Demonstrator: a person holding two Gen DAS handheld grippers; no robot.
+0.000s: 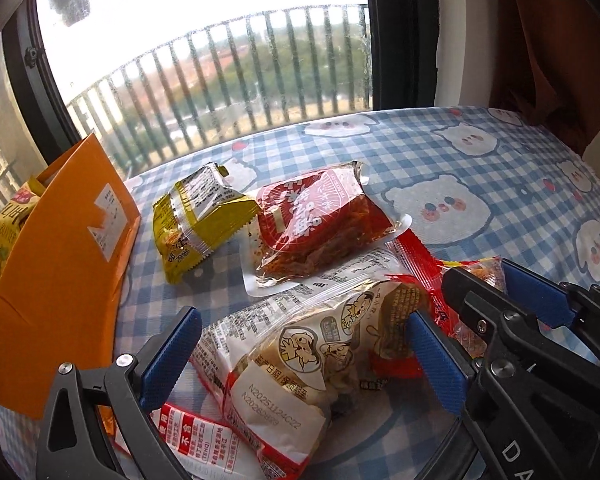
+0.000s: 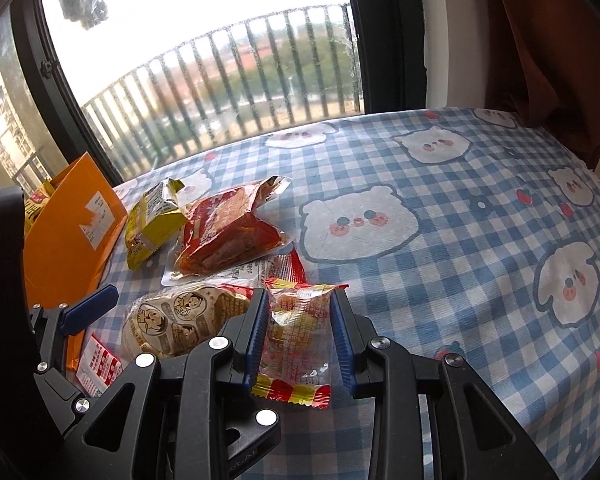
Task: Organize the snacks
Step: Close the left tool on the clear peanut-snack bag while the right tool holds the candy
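Note:
My left gripper (image 1: 304,316) stands open over a beige cartoon-printed snack packet (image 1: 300,352) that lies on the checked tablecloth (image 1: 480,168). Its blue fingers (image 1: 172,344) straddle the packet. My right gripper (image 2: 299,298) is shut on a small clear packet with red and yellow ends (image 2: 296,332), held just right of the beige packet (image 2: 180,320). It also shows at the right of the left wrist view (image 1: 480,300). A yellow-green packet (image 1: 196,220) and a red vacuum-sealed packet (image 1: 320,220) lie farther back.
An orange paper box (image 1: 60,240) stands at the left with a yellow snack bag (image 1: 0,248) inside. A red-and-white packet (image 1: 204,440) lies under my left gripper. The window (image 2: 220,60) runs behind the table, with a brown curtain (image 2: 540,40) at right.

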